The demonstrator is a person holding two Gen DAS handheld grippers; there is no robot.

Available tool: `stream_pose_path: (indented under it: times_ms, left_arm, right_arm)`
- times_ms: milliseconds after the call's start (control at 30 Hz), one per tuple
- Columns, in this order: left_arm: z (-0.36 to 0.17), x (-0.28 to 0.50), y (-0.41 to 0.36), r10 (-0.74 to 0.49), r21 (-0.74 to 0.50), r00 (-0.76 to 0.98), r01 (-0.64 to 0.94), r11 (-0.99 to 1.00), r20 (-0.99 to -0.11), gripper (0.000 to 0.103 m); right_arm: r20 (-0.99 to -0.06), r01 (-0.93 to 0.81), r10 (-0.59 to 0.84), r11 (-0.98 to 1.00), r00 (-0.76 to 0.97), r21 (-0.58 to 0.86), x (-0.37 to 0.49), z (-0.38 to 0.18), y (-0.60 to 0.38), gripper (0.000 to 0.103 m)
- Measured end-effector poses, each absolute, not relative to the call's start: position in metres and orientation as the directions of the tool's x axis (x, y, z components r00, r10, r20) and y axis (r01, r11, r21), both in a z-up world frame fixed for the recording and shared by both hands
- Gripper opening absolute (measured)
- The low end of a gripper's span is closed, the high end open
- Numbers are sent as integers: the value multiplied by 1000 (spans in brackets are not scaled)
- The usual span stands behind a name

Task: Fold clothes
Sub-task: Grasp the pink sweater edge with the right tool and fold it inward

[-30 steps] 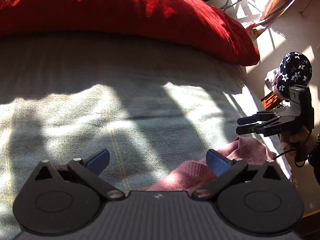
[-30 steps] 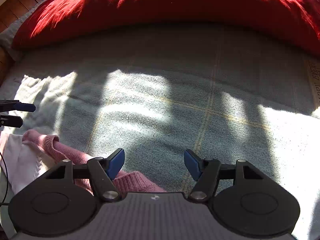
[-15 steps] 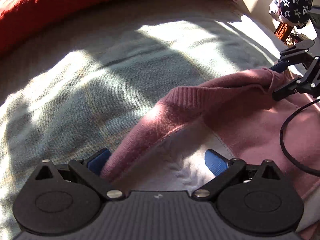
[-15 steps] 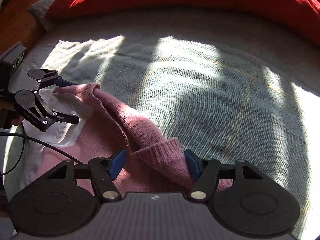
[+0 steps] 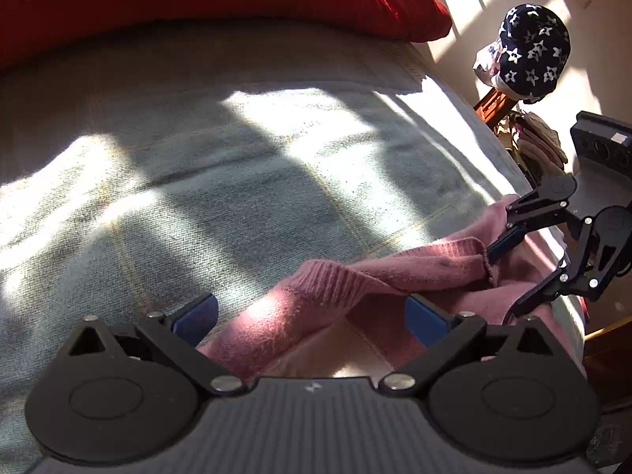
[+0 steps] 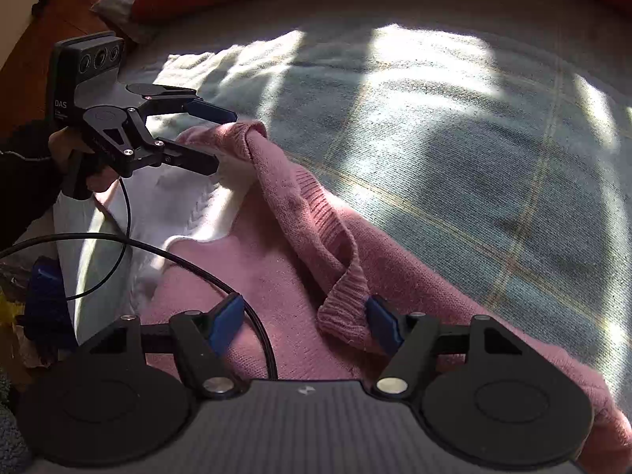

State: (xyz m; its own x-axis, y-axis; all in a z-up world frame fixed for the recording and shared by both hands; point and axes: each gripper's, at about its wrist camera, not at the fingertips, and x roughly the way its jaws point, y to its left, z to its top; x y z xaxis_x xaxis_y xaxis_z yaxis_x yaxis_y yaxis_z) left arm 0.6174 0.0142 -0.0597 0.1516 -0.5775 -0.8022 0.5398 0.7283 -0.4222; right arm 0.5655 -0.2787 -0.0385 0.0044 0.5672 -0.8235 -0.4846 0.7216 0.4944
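Knitwear like this soft, floppy pink ribbed sweater (image 6: 300,213) at the bed's (image 6: 454,138) near edge drapes limply, so I'd pinch its cuff, both the left gripper (image 5: 312,314) and right gripper (image 6: 302,318) gaping, gripping nothing.

The only readable lettering is "DAS", printed in pale capitals on the dark side face of the left gripper (image 6: 215,140) body, low on the camera housing (image 6: 85,65) just above the hand (image 6: 85,158) that grips it. A smaller line of print sits directly under "DAS" but is too fine to read. A small pale emblem marks the ribbed body of each gripper in its own wrist view; it forms no letters.
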Motion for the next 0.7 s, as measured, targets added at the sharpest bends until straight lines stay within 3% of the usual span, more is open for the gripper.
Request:
stream_pose_path:
  times_ms: [133,300,467,700]
  left_arm:
    - [-69,622,14,-590,-485,53,513,708,-806,99]
    - [-47,598,25,-668,-583,-31,520,624,-743,99]
    - [-31,588,32,-726,-643,-57,514,568,-686,101]
    - [-54,613,39,-767,-683,6,451,574,-641,101]
  right_arm:
    - [-818,-494,575,716,19,492,563,-37,-284,74]
    - [-809,-483,588,715,23,506,563,-39,-291,74]
    - [-806,-484,591,715,36,504,564,-41,-290,73]
    - [-807,-514,590,705,43,488,574,-42,-283,71]
